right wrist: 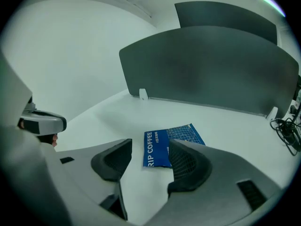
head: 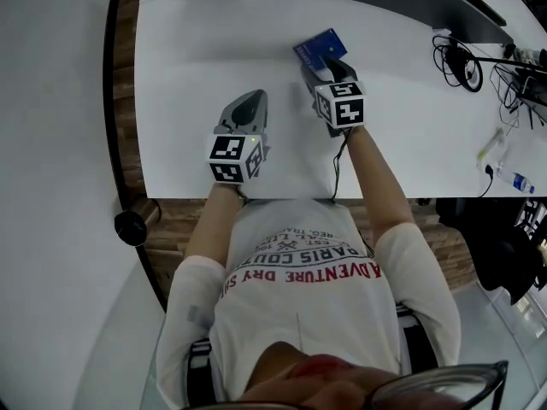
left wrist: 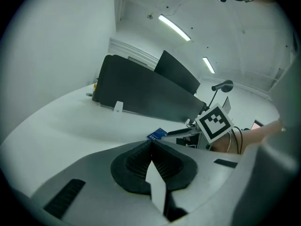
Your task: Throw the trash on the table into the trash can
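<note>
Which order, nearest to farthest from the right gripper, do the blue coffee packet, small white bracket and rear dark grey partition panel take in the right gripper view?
1. The blue coffee packet: just ahead of the right gripper, centre.
2. The small white bracket: farther ahead, left, at the front partition foot.
3. The rear dark grey partition panel: behind that partition, top.

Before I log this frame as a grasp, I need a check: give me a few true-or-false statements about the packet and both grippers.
1. The packet lies flat on the table. True.
2. The right gripper grips the packet. False: its jaws stand open, with the packet just ahead.
3. The left gripper is shut and empty. True.
4. The packet is red. False: it is blue.
</note>
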`<state>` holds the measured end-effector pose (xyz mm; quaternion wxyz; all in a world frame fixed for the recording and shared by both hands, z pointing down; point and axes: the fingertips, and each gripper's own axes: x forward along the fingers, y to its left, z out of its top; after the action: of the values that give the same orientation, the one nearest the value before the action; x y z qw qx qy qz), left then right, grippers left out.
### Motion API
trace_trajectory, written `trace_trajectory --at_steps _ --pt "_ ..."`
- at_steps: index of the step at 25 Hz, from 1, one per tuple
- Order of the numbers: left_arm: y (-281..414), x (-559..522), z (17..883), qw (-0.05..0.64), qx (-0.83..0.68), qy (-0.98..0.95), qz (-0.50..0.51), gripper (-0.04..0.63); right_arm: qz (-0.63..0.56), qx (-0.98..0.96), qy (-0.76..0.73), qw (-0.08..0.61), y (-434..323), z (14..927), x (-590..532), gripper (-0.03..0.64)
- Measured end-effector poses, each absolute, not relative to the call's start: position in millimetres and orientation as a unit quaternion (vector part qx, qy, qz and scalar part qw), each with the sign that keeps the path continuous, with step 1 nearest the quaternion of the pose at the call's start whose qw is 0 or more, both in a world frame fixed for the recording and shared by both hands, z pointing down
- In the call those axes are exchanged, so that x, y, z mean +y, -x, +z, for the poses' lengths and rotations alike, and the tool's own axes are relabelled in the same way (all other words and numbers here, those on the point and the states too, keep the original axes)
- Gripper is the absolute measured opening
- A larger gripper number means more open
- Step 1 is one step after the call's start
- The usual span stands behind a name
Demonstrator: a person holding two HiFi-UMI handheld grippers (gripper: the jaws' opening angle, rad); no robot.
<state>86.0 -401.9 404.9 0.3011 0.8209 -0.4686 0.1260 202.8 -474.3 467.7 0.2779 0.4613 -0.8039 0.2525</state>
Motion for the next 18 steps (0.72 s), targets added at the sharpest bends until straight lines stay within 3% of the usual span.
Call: trace_trajectory --at_steps 10,11,12,13,18 --pt "-88 -408 421 0.313 -0.456 -0.824 0.128 0.023 0.264 -0.77 -0.462 0.351 -201 508 -483 0.234" --pt "-88 -407 421 0.313 -0.457 -0.823 0.127 0.023 0.264 -0.771 -0.459 0.354 -200 507 -481 0.216" --pt "-88 -406 421 0.313 -0.459 -0.822 0.127 0.023 0.267 -0.771 -0.456 0.357 -200 507 -479 0.156" --pt "-88 -407 421 0.312 -0.461 -0.821 0.128 0.023 0.271 -0.77 -0.454 0.358 -201 508 -476 0.037" --pt "-93 -403 410 0.299 -0.472 -0.819 0.129 0.023 0.289 -0.775 -0.448 0.339 -210 500 -459 0.029"
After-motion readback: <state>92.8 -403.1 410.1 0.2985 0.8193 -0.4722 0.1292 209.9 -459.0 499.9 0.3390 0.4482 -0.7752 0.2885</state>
